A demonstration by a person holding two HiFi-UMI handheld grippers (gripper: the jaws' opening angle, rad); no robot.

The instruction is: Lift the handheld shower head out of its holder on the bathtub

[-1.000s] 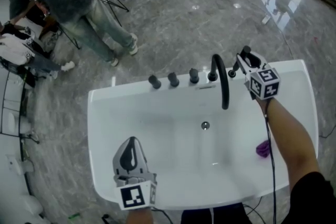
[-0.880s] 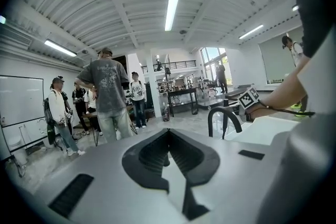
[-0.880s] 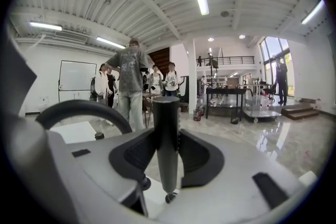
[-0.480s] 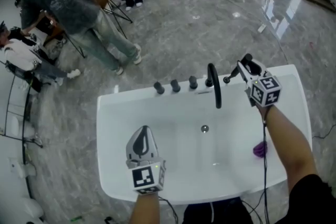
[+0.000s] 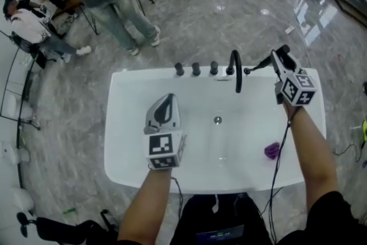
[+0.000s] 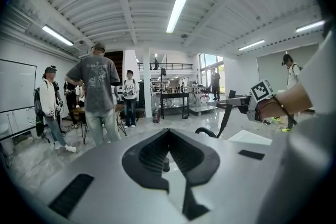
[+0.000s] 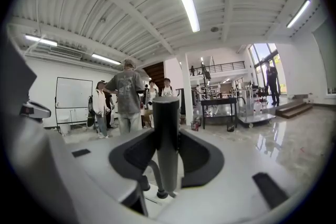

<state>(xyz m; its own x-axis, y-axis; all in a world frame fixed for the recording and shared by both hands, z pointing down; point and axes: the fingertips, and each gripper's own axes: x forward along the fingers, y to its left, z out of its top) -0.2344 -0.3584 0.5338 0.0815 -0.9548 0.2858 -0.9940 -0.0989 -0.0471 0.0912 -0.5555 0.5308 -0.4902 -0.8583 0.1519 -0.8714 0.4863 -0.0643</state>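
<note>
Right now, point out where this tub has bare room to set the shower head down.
Bare: the bathtub floor between the drain and the purple object; the far rim's corner left of the knobs. Crowded: the far rim from knobs to spout, near the right tool gripping the shower head. The left tool hangs over the floor's left part.

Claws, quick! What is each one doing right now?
Left claw: closed, holding nothing.
Right claw: closed on the shower head.
</note>
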